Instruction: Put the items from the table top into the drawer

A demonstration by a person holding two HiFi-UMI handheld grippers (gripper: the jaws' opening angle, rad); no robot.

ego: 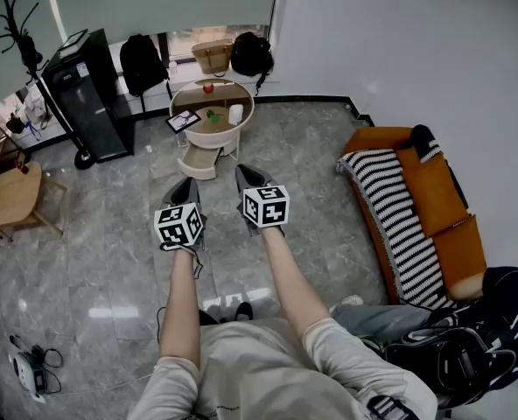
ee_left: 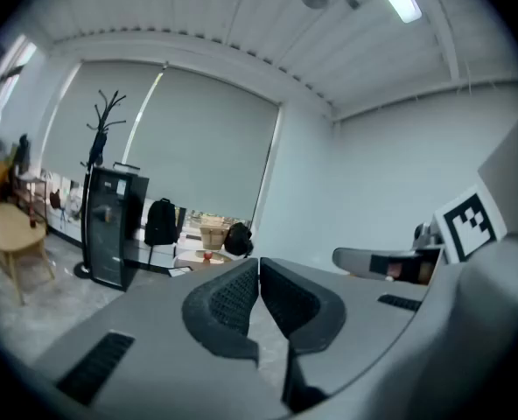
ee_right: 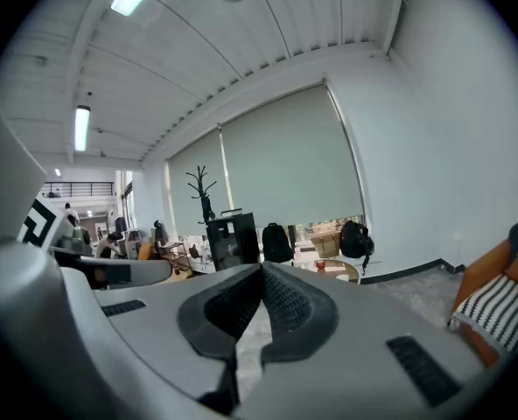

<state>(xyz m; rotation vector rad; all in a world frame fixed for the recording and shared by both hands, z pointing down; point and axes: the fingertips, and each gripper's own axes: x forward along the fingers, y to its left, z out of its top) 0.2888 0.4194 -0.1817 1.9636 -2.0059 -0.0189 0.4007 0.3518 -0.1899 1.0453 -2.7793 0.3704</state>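
On round table: one apple, one cup

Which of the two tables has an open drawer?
The round white table farther off; its drawer juts out below, unlike the plain wooden table at left.

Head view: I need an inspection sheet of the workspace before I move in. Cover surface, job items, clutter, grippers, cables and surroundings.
Surface: round table by the window, its drawer pulled open below.
Job's things: red item, green item and white cylinder on the top; tablet at its left edge.
Clutter: dark bag beside the person.
Grippers: left gripper and right gripper both shut, empty, well short of the table.
Cables: loose cable on the floor, lower left.
Surroundings: orange sofa, black cabinet, wooden side table.
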